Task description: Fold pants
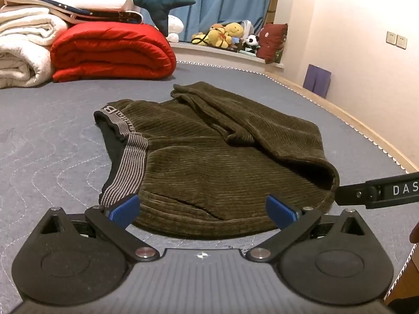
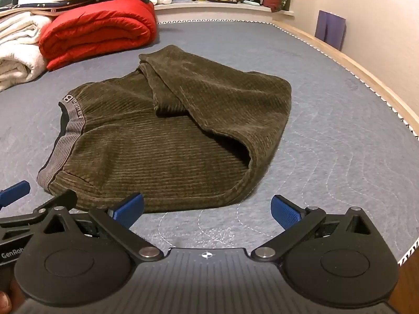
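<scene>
The pants [image 1: 209, 162] lay half-folded on the bed [image 1: 52, 144]; both the left gripper [image 1: 203, 210] and right gripper [image 2: 207, 210] gaped empty; best pinch the near hem's corners evenly, lifting together.

I see the pants [image 1: 209, 162] [image 2: 167, 136] lying on the grey quilted mattress [image 1: 52, 141] [image 2: 327, 130], dark olive corduroy, already doubled over: the legs are folded back across the seat, their cuffs ending near the far edge. The striped grey waistband [image 1: 125, 167] [image 2: 70, 130] runs along the left side, gaping slightly to show a black lining.
</scene>
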### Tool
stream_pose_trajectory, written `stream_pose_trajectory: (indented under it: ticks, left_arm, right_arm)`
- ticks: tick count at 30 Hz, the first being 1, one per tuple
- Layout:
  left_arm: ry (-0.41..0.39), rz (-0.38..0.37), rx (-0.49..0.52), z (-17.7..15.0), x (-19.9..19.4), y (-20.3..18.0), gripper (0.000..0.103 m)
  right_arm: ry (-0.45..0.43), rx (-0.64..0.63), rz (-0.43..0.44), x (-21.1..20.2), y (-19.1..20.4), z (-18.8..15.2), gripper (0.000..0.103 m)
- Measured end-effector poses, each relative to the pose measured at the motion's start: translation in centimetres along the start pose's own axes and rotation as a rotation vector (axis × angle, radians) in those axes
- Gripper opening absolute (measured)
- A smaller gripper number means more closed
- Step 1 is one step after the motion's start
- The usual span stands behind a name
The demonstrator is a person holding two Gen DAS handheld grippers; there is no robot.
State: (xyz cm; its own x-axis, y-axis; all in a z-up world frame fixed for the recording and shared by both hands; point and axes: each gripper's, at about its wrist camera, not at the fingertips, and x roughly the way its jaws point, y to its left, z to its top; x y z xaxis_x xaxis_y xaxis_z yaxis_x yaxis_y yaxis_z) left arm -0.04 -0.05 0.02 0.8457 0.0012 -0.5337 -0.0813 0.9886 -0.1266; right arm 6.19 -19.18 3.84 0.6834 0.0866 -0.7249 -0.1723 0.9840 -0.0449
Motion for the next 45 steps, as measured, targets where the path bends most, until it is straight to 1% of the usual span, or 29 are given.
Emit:
stream_pose_trajectory:
  ticks: [10,11,12,17,23,27,29,30,31,32,33,34,36,39,41,42,43,44,45]
  left_arm:
    - [0.003,0.016,0.001,-0.28,-0.25,0.04,0.103]
    - [0.003,0.011,-0.002,0.15,0.03,0.38,0.103]
    - [-0.006,0.015,-0.002,-0.05,0.05,0.19,0.103]
    - [-0.004,0.014,0.012,-0.17,0.01,-0.23,0.103]
    - [0.005,0.015,-0.002,-0.05,0.2,0.39,0.103]
    - [0.004,0.018,0.012,-0.18,0.13,0.25,0.103]
    - [0.009,0.016,0.012,-0.15,0.1,0.21,0.102]
    - [0.008,0.013,0.013,-0.14,0.07,0.24,0.1]
    - [0.008,0.013,0.017,-0.17,0.04,0.18,0.094]
    - [0.01,0.014,0.024,-0.18,0.06,0.15,0.087]
    - [0.013,0.017,0.029,-0.21,0.08,0.12,0.083]
    - [0.017,0.02,0.035,-0.22,0.07,0.1,0.078]
    - [0.022,0.013,0.037,-0.24,0.05,0.16,0.071]
    - [-0.002,0.0,0.045,-0.18,0.07,-0.01,0.063]
    - [-0.017,-0.005,0.062,-0.19,-0.09,-0.19,0.052]
    - [-0.02,-0.013,0.063,-0.18,-0.16,-0.16,0.05]
    - [-0.018,-0.023,0.062,-0.16,-0.25,-0.1,0.043]
    - [-0.026,-0.04,0.05,-0.18,-0.34,-0.06,0.032]
    - [-0.026,-0.048,0.05,-0.11,-0.38,0.0,0.027]
  right_arm:
    - [-0.031,0.029,-0.043,0.21,-0.37,0.18,0.102]
    - [-0.03,0.027,-0.048,0.34,-0.37,0.21,0.102]
    - [-0.028,0.025,-0.052,0.53,-0.35,0.23,0.102]
    - [-0.018,0.03,-0.043,0.72,-0.41,0.19,0.101]
    - [-0.02,0.032,-0.043,0.63,-0.63,0.27,0.099]
    - [-0.023,0.031,-0.04,0.51,-0.75,0.13,0.095]
    - [-0.022,0.029,-0.038,0.52,-0.69,0.08,0.091]
    - [-0.017,0.03,-0.034,0.59,-0.7,0.03,0.084]
    - [-0.01,0.033,-0.027,0.71,-0.72,-0.01,0.074]
    - [-0.002,0.036,-0.022,0.84,-0.74,-0.04,0.068]
    - [0.004,0.039,-0.018,0.94,-0.72,-0.07,0.058]
    - [0.006,0.039,-0.014,0.99,-0.64,-0.07,0.052]
    - [0.002,0.033,-0.012,0.93,-0.42,-0.08,0.052]
    - [-0.005,0.029,-0.004,0.8,-0.25,0.03,0.052]
    - [-0.007,0.025,0.001,0.74,-0.21,0.08,0.052]
    - [-0.008,0.024,0.003,0.73,-0.22,0.1,0.052]
    - [-0.01,0.024,0.009,0.69,-0.17,0.11,0.052]
    - [-0.011,0.022,0.017,0.67,-0.14,0.1,0.052]
    - [-0.012,0.019,0.023,0.68,-0.06,0.1,0.052]
